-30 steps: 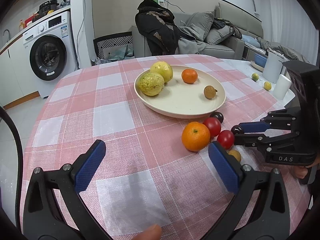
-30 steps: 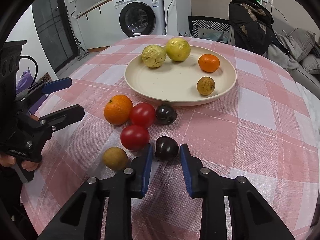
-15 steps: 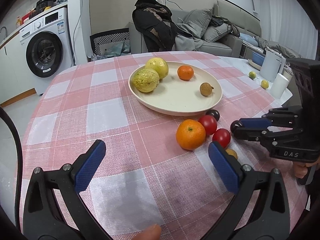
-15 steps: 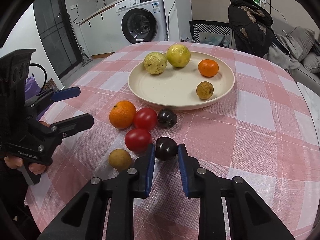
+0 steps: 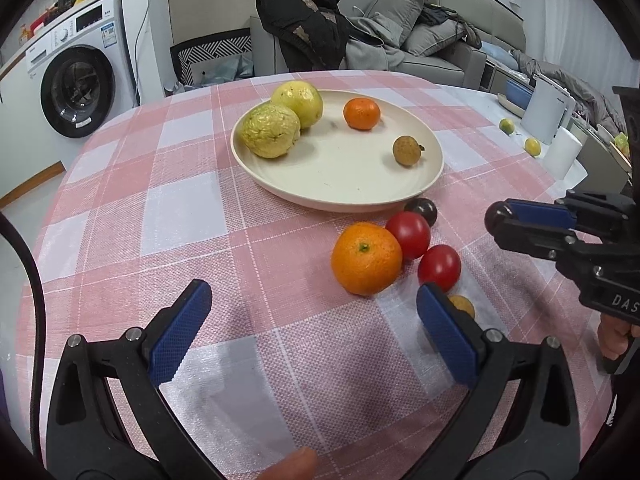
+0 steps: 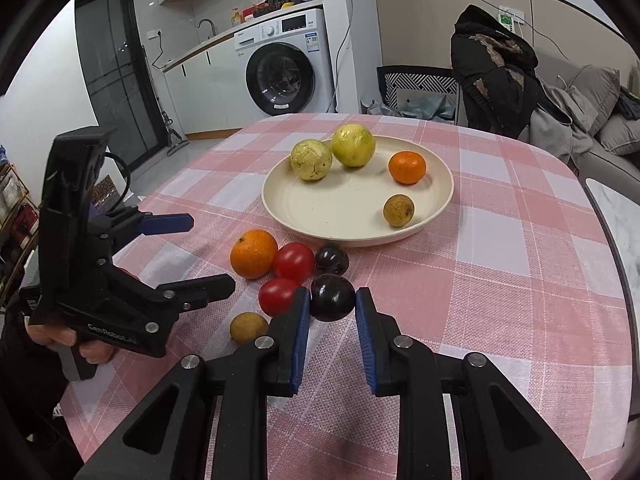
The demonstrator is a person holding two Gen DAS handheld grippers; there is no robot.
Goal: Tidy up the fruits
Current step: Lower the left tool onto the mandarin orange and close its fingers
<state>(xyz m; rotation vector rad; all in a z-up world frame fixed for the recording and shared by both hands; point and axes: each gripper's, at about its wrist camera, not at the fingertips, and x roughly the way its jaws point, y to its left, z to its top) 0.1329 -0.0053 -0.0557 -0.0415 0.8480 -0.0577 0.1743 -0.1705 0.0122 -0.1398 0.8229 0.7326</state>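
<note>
A dark plum [image 6: 332, 297] is being clamped between the blue pads of the right gripper [image 6: 333, 312], just above the checked tablecloth [image 6: 500, 280] and in front of the cream plate [image 6: 348, 236]. The left gripper [image 5: 312, 320] is being held with its jaws wide apart and nothing between them, near the large orange [image 5: 366, 258] and two red tomatoes [image 5: 439, 266].

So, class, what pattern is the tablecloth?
Pink-and-white checks on the tablecloth, clearest in the right wrist view.
</note>
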